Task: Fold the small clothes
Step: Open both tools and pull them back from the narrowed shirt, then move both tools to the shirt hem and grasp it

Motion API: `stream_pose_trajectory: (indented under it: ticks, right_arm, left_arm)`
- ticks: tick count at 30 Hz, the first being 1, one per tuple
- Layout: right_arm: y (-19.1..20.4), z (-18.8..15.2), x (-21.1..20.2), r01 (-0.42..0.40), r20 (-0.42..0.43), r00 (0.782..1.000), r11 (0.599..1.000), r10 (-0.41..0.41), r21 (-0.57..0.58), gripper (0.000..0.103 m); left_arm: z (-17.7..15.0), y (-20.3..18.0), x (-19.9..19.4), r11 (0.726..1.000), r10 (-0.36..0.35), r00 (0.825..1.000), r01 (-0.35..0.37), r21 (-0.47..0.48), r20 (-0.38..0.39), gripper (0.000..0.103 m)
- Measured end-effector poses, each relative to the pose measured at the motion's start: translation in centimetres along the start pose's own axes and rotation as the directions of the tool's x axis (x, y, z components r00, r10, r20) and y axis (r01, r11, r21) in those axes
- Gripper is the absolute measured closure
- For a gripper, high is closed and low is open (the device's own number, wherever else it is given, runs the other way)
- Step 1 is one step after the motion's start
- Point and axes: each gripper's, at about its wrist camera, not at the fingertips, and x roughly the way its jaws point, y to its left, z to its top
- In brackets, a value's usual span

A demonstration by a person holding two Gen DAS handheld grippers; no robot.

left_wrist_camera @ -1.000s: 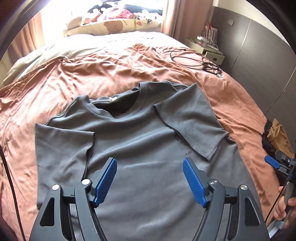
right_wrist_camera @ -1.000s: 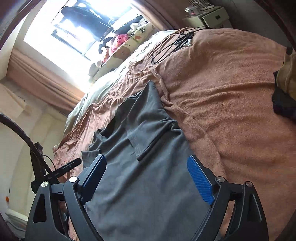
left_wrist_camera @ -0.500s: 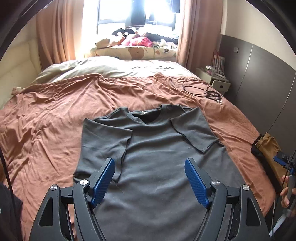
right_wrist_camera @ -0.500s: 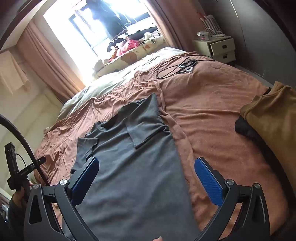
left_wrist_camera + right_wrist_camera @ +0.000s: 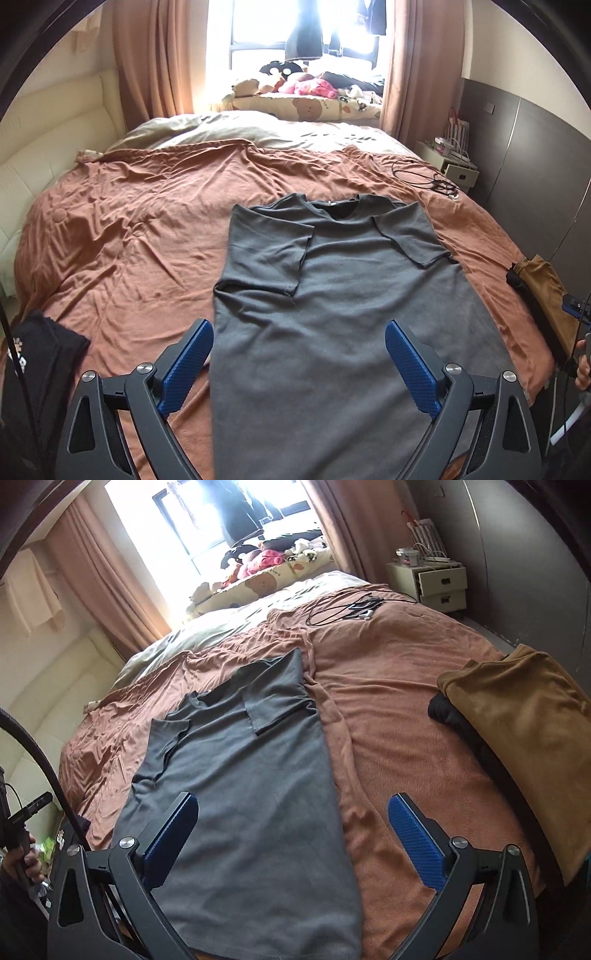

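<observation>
**Fold the shirt bottom up**

The gray shirt (image 5: 332, 314) lies flat on the bed (image 5: 129, 240), 2 sleeves folded in. Left gripper (image 5: 297, 363), jaws opening, and right gripper (image 5: 291, 834), spread wide, both hold nothing. Pinch the hem corners near 6 o'clock evenly, then lift toward 12.

The gray T-shirt (image 5: 332, 317) lies flat on the brown bed (image 5: 129, 240). Both short sleeves are folded in over its middle.
</observation>
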Motion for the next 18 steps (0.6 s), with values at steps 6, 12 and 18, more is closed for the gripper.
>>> stream_pose_trajectory:
  ticks: [6,12,18]
  right_arm:
    - [-0.2,-2.1,-1.8,-0.007,-0.014,1.000,1.000,0.007,-0.016,0.001]
    - [-0.3,-4.0,-2.9,0.001,-0.027,1.000,0.999,-0.003,-0.042,0.001]
    - [-0.6,-5.8,-3.0,0.027,-0.061,0.998,0.997,-0.031,-0.075,0.015]
  left_arm:
    - [-3.0,1.8,-2.9,0.999,0.043,0.999,-0.043,-0.031,0.002,0.000]
    - [-7.0,3.6,-4.1,0.996,0.062,0.998,-0.064,-0.069,-0.026,0.000]
    - [-11.3,5.5,-3.7,0.987,0.069,0.994,-0.080,-0.140,-0.085,0.023]
